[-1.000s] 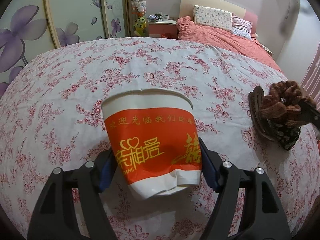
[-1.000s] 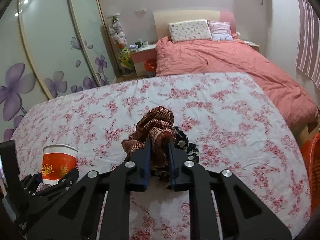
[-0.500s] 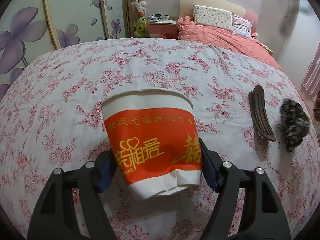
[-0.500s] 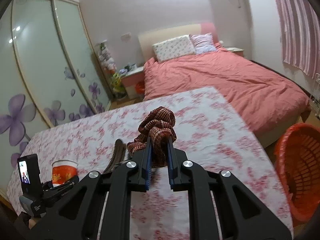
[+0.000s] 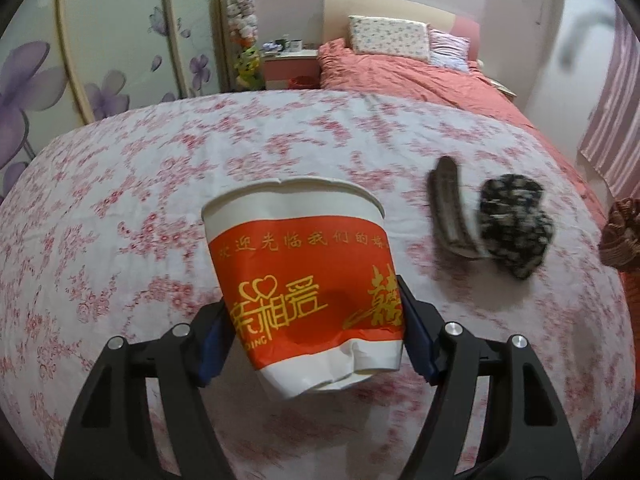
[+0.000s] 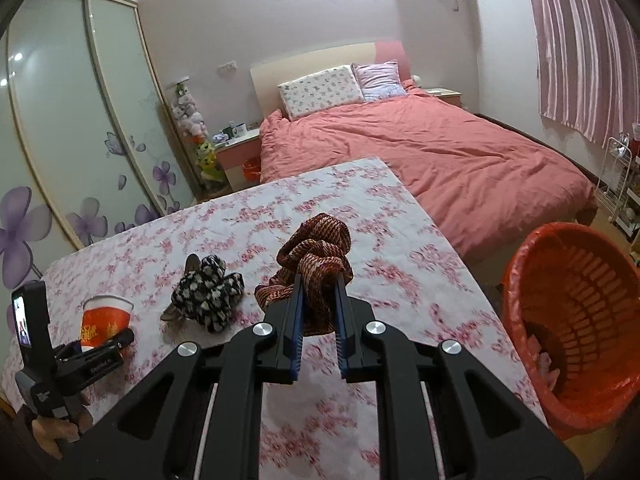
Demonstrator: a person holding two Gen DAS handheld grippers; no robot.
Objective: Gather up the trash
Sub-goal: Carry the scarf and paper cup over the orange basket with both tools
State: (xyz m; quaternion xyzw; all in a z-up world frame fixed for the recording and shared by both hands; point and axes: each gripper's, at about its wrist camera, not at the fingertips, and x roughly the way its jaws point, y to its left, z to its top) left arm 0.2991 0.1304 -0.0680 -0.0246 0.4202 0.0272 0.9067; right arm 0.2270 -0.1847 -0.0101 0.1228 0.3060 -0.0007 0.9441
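Jaws: right gripper (image 6: 318,300) nipped nearly closed on the brown scrunchie (image 6: 314,256), above the table short of the orange basket (image 6: 576,320); left gripper (image 5: 316,340) wide, clamping the dented paper cup (image 5: 304,280), farthest from the basket. Risk: early release drops the scrunchie outside. Basket contents unclear.

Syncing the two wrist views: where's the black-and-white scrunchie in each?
Left wrist: black-and-white scrunchie right of centre, beside the dark hair clip.
Right wrist: lower left of centre, between paper cup and right gripper.
Shared landmark: floral pillow at the headboard.
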